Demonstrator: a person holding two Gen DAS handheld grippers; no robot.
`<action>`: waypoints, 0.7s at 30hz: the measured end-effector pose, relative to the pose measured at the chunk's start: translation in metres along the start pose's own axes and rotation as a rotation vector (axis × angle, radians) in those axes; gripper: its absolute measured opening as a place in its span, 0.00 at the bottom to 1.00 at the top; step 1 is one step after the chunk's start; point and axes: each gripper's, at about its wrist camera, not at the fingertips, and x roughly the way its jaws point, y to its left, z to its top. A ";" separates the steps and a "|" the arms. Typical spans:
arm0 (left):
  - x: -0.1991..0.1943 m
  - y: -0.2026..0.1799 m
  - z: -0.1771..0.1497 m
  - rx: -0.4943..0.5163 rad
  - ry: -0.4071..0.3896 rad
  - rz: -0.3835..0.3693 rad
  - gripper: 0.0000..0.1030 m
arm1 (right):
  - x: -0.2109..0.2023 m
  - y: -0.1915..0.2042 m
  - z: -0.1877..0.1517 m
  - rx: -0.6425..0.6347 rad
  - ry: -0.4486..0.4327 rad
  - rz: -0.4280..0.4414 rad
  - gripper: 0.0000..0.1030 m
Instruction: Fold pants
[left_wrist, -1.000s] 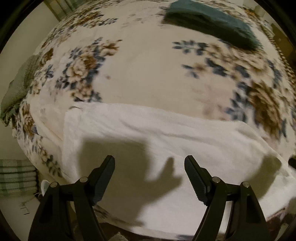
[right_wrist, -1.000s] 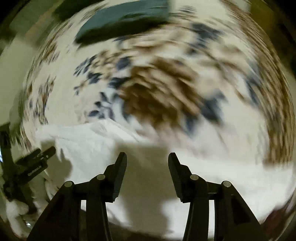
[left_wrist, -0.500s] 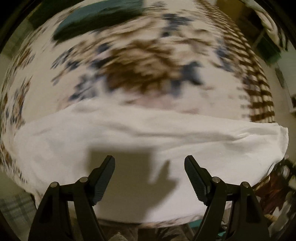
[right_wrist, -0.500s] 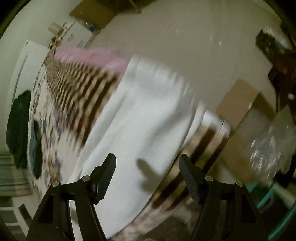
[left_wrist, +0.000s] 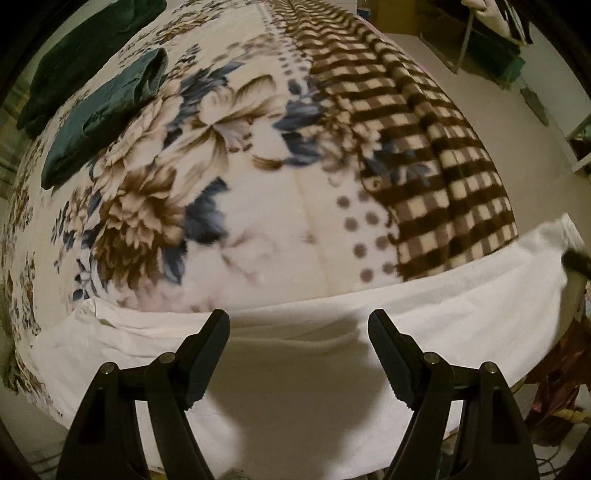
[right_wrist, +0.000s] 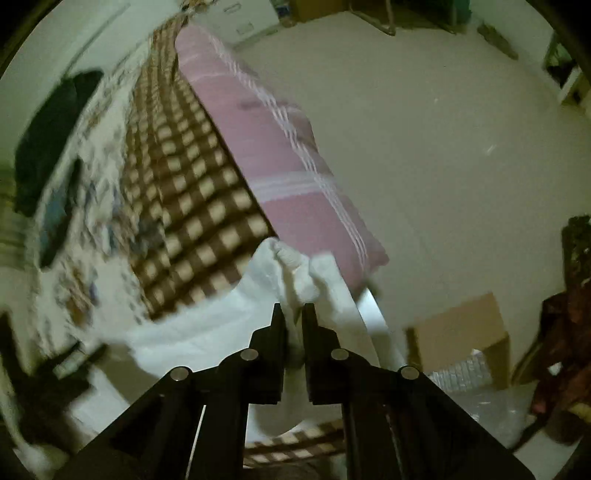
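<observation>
While white pants (right_wrist: 295, 280) bunch in right gripper (right_wrist: 293, 314), left gripper (left_wrist: 297, 332) spread above them

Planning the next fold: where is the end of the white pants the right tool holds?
In the right wrist view, the white pants end bunches between the right tool fingers, beside the pink pillow.

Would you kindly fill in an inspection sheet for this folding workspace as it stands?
Surface: bed under a floral and checked blanket.
Job's things: white pants stretched along the near edge, one end bunched.
Clutter: folded teal garment; dark green garment; pink striped sheet at the bed's side.
Grippers: left gripper open above the pants; right gripper shut on the bunched end.
Cables: nothing seen.
Surroundings: bare floor; cardboard box.
</observation>
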 end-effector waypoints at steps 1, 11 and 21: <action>0.003 0.003 -0.002 0.001 0.010 0.002 0.74 | 0.008 -0.007 0.002 0.009 0.034 -0.021 0.39; 0.009 -0.014 -0.014 0.035 0.050 -0.011 0.74 | 0.036 -0.103 -0.057 0.436 0.057 0.329 0.61; 0.011 -0.030 -0.028 0.083 0.071 0.002 0.74 | 0.009 -0.078 -0.089 0.532 -0.086 0.402 0.15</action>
